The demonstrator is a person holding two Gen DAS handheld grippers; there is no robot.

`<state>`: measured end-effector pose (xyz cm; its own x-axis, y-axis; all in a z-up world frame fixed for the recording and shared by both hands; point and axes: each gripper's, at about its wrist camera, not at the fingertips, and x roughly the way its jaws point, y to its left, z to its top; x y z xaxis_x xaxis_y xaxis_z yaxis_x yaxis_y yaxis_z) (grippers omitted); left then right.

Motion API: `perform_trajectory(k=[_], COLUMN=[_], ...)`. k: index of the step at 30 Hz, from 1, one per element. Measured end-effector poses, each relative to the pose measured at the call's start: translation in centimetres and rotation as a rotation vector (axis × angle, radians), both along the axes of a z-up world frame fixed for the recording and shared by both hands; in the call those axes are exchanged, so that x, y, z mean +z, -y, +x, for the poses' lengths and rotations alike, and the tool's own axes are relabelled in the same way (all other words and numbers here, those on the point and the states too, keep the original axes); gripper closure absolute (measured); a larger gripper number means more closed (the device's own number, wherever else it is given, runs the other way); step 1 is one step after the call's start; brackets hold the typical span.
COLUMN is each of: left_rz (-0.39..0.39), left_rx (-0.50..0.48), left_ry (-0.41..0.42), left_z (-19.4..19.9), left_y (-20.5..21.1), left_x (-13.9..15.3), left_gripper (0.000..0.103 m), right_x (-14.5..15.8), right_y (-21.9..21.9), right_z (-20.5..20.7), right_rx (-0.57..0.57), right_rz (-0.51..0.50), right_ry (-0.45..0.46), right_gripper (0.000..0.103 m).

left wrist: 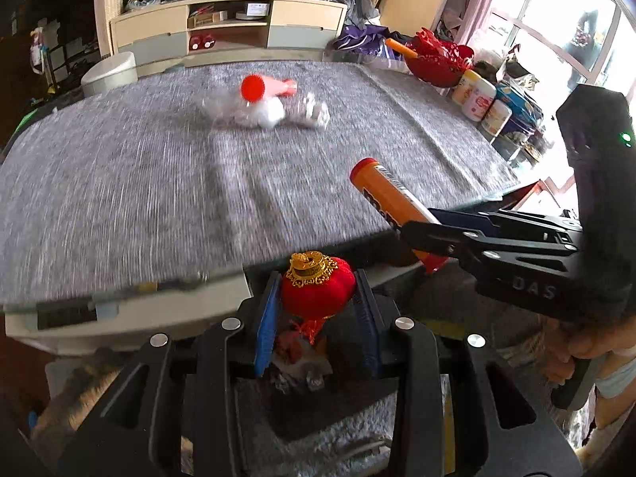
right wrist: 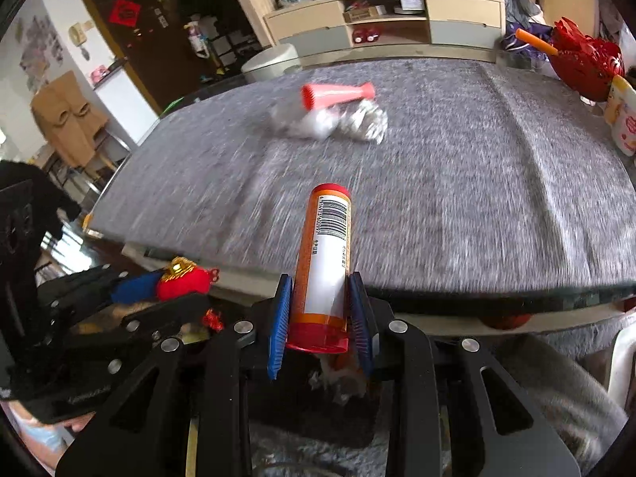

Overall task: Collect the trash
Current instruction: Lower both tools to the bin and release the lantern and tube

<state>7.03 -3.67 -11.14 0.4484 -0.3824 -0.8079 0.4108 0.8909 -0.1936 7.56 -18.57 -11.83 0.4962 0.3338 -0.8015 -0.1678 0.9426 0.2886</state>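
Both hands loaded beside the tabletop edge

Left gripper (left wrist: 316,314) fingers clamp a red plush lantern ornament (left wrist: 317,292); right gripper (right wrist: 321,328) fingers pinch an orange plastic tube (right wrist: 324,266) near its base, so it could tip out.

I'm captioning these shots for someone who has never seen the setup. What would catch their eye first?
Probably the two bright things held up near the table's front edge: a small red plush lantern with a gold cap in the left tool, and an orange tube with a white barcode label in the right tool. Next, the pink cone-shaped piece beside crumpled foil mid-table.
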Motion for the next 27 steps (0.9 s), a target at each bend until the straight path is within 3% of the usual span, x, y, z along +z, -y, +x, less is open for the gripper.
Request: perform_trajectory(k=[14, 21, 27], left_rz=[0.021, 0.032, 0.046], left_rx=[0.022, 0.015, 0.02], left_ry=[-0.156, -0.254, -0.301], left_z=[-3.6, -3.4, -2.8], left_y=[-0.9, -0.8, -1.0], left_x=[-7.6, -12.2, -14.2], left_gripper=[0.069, 0.069, 0.069], right_x=[-6.5, -10.9, -13.3], right_y=[-0.7, -1.3, -1.6], right_z=[-4.9, -3.8, -2.8], right_rx=[0.019, 0.008, 0.007], right_rz=[0.0, 0.013, -0.024], right_ry=[-0.157, -0.266, -0.311], right_gripper=[0.073, 0.073, 0.073])
